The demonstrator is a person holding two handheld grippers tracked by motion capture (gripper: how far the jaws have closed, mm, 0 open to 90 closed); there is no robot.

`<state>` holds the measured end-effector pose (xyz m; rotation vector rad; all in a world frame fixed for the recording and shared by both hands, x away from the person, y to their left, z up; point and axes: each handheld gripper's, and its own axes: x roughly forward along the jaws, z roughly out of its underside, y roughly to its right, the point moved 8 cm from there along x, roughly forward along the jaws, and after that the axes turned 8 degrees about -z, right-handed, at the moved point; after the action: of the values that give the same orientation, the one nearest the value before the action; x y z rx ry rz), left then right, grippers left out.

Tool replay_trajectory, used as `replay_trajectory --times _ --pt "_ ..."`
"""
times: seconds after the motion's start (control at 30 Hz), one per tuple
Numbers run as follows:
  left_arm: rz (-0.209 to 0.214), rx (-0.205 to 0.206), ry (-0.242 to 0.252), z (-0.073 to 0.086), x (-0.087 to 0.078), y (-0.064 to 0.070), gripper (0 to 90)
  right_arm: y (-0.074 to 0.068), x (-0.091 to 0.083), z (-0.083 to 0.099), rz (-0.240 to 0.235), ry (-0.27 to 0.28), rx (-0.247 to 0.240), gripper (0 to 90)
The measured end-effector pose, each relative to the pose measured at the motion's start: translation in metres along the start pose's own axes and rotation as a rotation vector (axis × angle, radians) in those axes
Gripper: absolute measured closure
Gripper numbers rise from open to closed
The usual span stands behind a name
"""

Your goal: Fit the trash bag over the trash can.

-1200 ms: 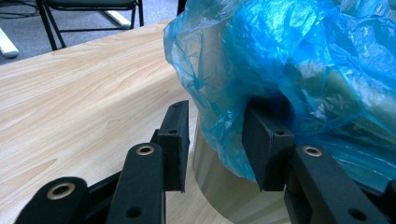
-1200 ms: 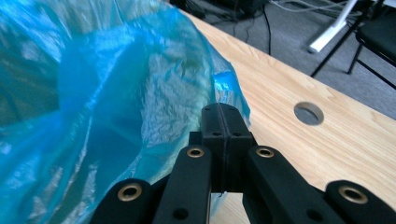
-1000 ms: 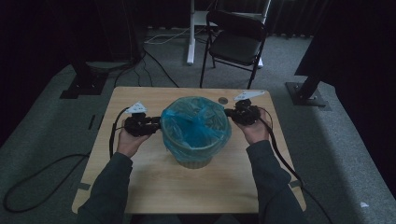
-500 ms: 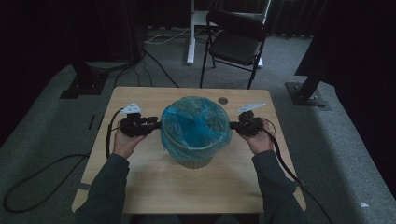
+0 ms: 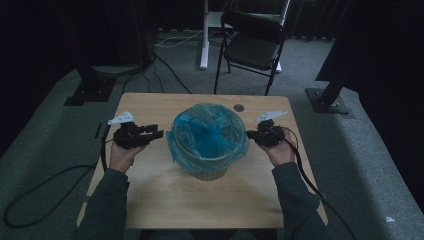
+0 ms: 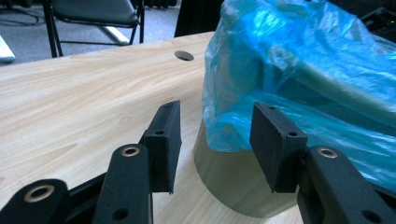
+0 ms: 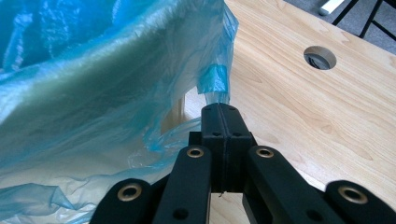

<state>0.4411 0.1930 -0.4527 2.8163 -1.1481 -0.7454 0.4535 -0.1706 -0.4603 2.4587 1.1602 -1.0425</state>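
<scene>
The bin (image 5: 207,170) stands at the middle of my wooden table (image 5: 150,200), lined with a blue plastic bag (image 5: 210,132) whose edge folds down over the rim all round; my left tongs (image 5: 159,134) sit at nine o'clock of the bin, just beside the bag's skirt, jaws spread wide with nothing between them; in the left gripper view they (image 6: 215,140) frame the bag's lower hem (image 6: 233,135) and the pale wall of the bin (image 6: 224,172) without touching either; my right tongs (image 5: 250,134) are at three o'clock of the bin, clenched, and in the right gripper view they (image 7: 222,112) pinch a small tail of the blue film (image 7: 215,84) at the bag's edge; a round cable hole (image 5: 239,107) lies in the table at one o'clock of the bin, and a black folding chair (image 5: 252,45) stands on the floor at twelve o'clock beyond the table.
</scene>
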Motion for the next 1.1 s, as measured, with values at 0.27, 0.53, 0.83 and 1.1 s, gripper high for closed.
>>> replay_trajectory --times 0.27,0.53,0.83,1.1 --pt "0.026 0.049 0.010 -0.014 -0.005 0.014 53.0 -0.004 0.000 -0.001 -0.008 0.006 -0.007 89.6" --pt "0.046 0.094 0.016 -0.030 -0.005 0.029 53.2 -0.011 -0.002 0.001 -0.018 0.009 -0.032 79.6" --pt "0.056 0.137 0.015 -0.051 -0.004 0.043 54.0 -0.020 -0.007 0.003 -0.015 0.019 -0.065 71.6" --pt "0.074 0.178 0.006 -0.065 0.004 0.057 54.6 -0.029 -0.002 0.002 -0.024 0.006 -0.100 69.3"
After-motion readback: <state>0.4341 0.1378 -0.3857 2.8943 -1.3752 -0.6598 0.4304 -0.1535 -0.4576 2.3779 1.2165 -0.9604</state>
